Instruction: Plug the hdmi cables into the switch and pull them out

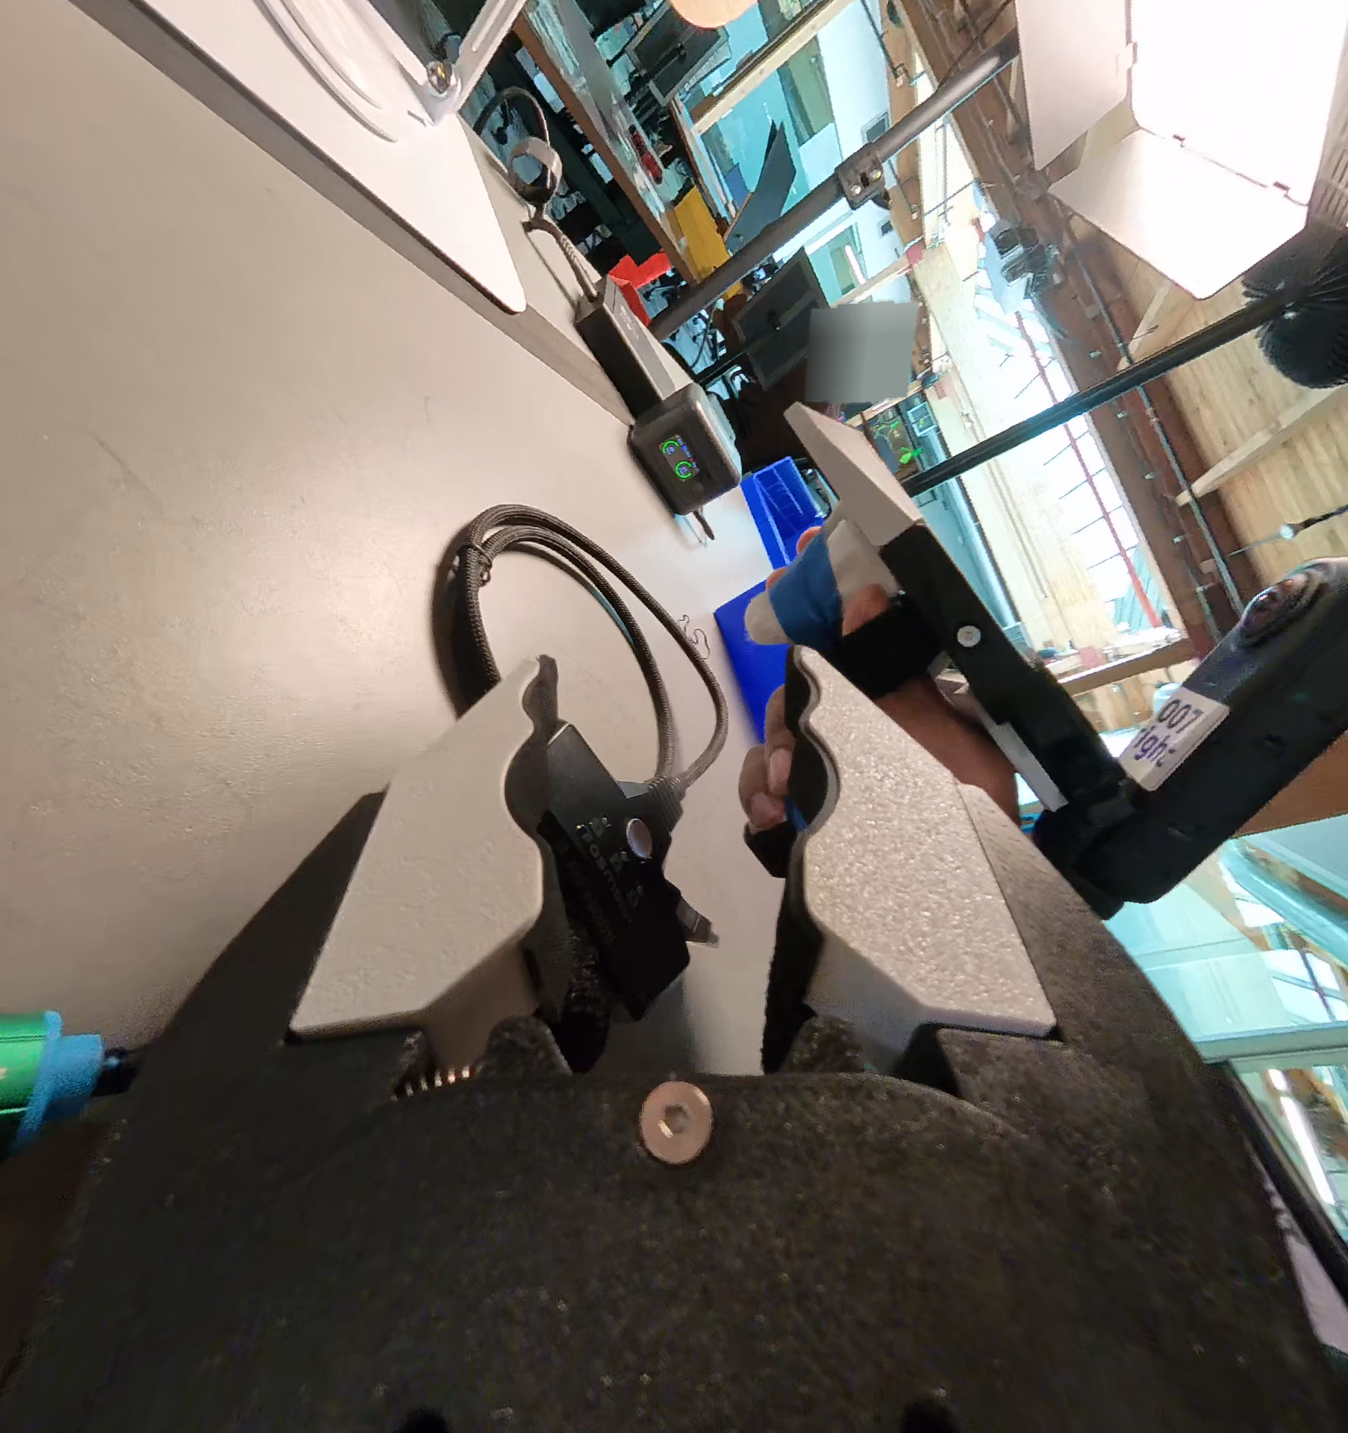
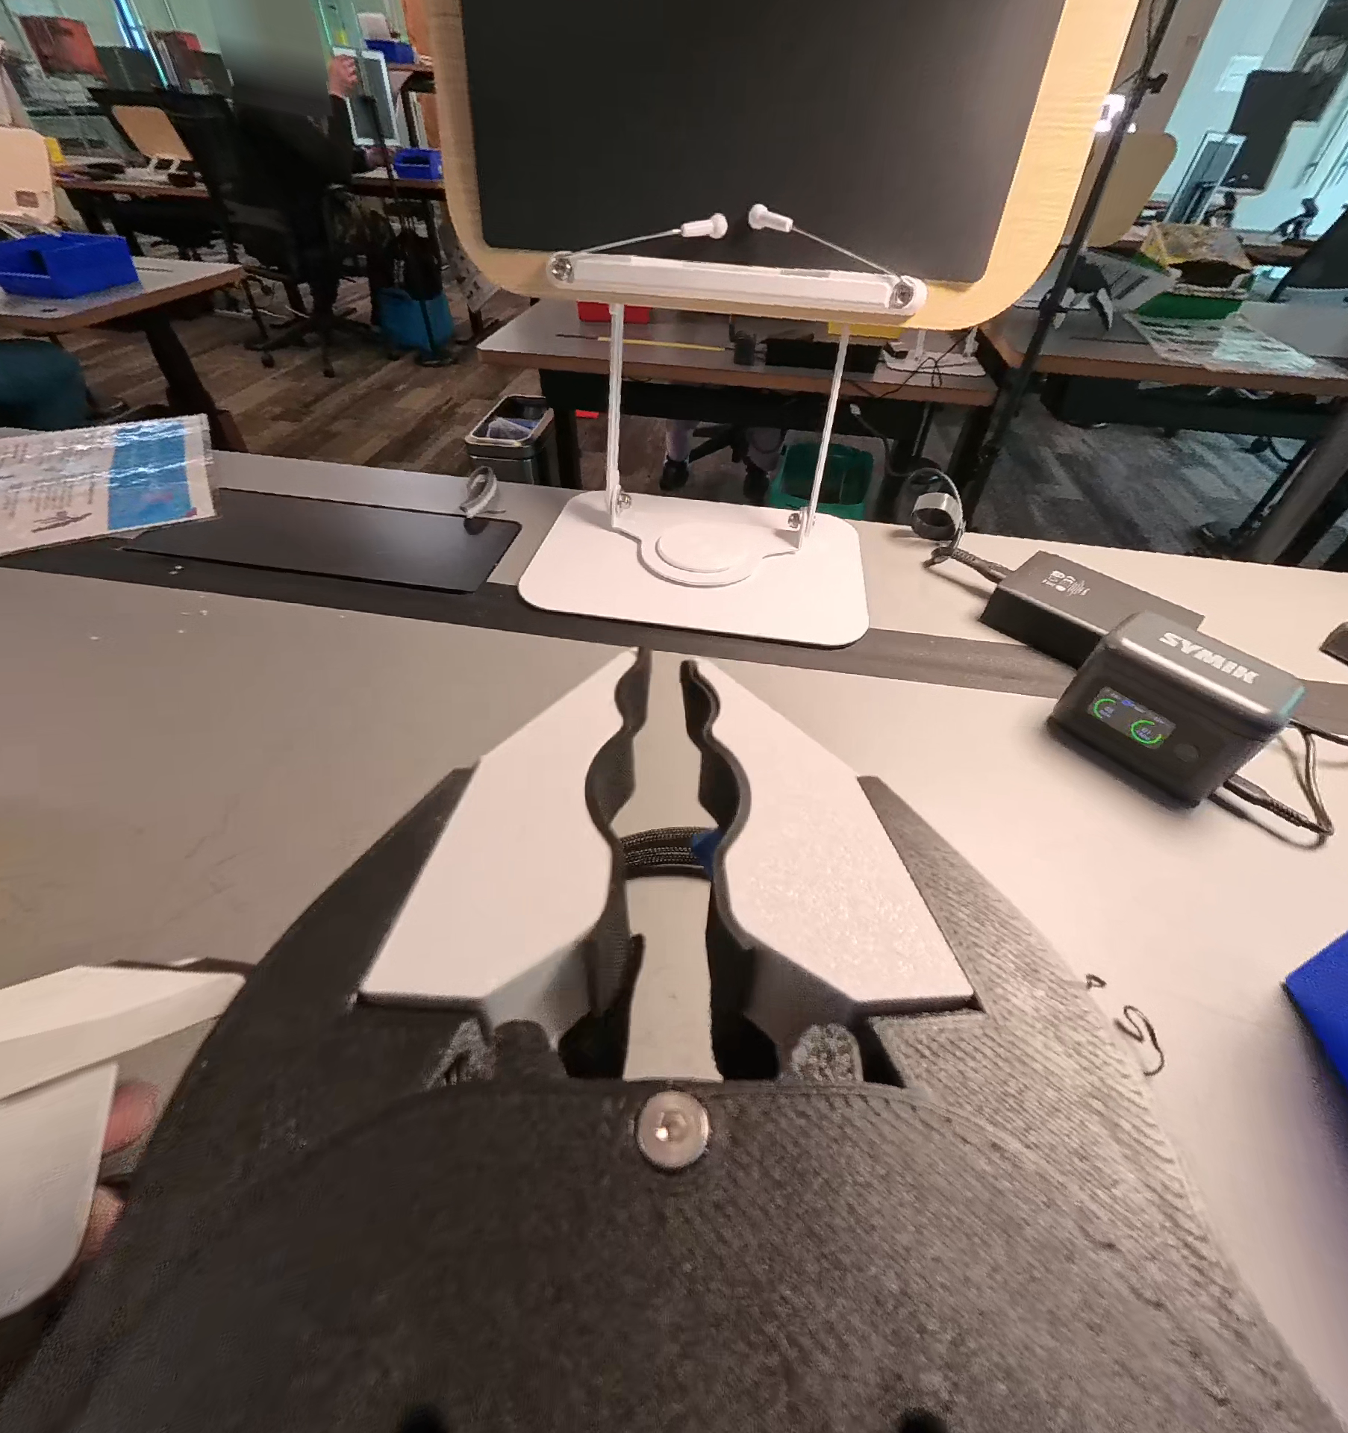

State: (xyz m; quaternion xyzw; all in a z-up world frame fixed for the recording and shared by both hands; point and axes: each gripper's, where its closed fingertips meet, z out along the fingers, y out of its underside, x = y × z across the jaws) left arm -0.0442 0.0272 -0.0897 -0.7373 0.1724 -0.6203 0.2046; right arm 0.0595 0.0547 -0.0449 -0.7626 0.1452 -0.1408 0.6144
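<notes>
Item: my left gripper (image 1: 667, 783), jaws wide apart, clamping nothing; the small black box-shaped HDMI switch (image 1: 617, 868) lies against its left finger only, on the grey desk (image 1: 190, 543).

Item: black braided HDMI cable (image 1: 578, 558), coiled beyond the switch, one end apparently already plugged in.

Item: my right gripper (image 2: 667, 675), narrowed around a braided strand; firmness of grip I cannot tell.

Risk: unclamped, the switch may slide or twist when a plug is pushed or pulled; the coil may snag.

Room: open desk leftward; blue tray (image 1: 748, 667) and dark charger with lit screen (image 1: 682, 457) lie beyond the coil, the desk edge past them.
</notes>
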